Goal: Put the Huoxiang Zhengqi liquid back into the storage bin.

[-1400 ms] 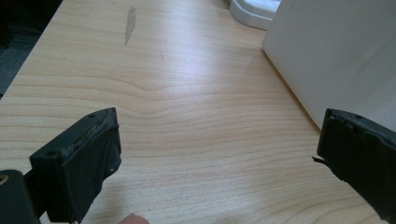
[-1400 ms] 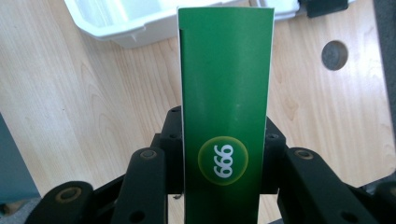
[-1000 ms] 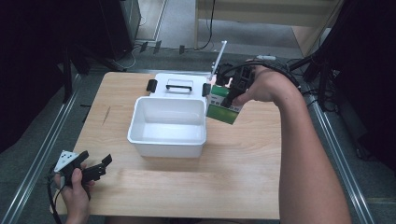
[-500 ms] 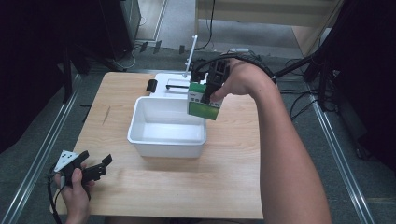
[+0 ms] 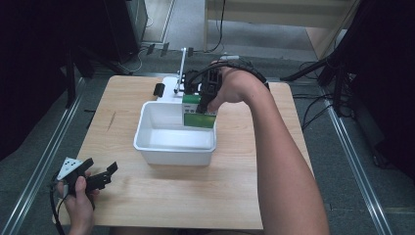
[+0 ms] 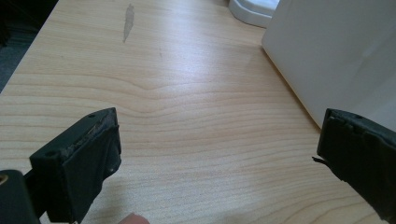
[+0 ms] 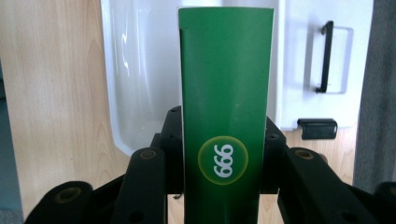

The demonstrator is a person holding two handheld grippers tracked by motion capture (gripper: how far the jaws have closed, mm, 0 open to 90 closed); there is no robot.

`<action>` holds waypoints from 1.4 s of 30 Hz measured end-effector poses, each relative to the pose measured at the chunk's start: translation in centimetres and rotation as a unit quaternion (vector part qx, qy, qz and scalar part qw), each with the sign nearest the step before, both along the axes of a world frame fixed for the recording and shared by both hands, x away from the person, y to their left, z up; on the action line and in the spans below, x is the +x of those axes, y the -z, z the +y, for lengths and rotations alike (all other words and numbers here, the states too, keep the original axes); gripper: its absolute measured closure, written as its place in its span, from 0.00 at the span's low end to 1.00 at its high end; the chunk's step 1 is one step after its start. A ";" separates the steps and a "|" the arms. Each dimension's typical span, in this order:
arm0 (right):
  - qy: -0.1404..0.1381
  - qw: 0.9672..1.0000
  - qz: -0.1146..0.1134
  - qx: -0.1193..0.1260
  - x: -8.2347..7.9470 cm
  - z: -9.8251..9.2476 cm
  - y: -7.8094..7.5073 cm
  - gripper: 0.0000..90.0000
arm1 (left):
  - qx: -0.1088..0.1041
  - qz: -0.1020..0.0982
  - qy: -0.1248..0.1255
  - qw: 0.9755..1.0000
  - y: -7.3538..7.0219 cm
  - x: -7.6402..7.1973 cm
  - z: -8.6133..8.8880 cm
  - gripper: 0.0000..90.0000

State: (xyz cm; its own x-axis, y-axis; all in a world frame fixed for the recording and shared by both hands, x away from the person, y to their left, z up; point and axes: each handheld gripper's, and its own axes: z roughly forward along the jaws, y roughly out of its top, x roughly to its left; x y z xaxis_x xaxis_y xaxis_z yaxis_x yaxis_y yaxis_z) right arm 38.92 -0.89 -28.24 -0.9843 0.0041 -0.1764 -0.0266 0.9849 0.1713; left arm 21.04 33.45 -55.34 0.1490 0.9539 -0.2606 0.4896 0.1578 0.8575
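A green carton (image 5: 198,115) marked 999 (image 7: 226,112) hangs over the far right corner of the white bin (image 5: 147,128), gripped between the jaws of my right gripper (image 5: 201,105), which is shut on it. In the right gripper view the black jaws press both long sides of the carton, with the bin's inside (image 7: 140,70) beneath. My left gripper (image 5: 100,176) rests near the table's front left corner, open, its pads (image 6: 88,154) wide apart over bare wood with nothing between them.
The bin's white lid (image 5: 169,88) with a black handle (image 7: 324,56) and black latches (image 5: 158,89) lies behind the bin. The bin's side wall (image 6: 336,56) stands right of the left gripper. Wooden tabletop (image 5: 195,191) extends in front of the bin.
My right gripper has carried the green carton leftward from beside the bin to over its far right corner. The left gripper has stayed put.
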 end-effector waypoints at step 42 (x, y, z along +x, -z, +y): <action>0.016 0.999 0.020 -0.023 2.0 1.1 9.8 0.71 | -0.001 0.002 0.001 1.000 0.0 0.0 0.0 0.00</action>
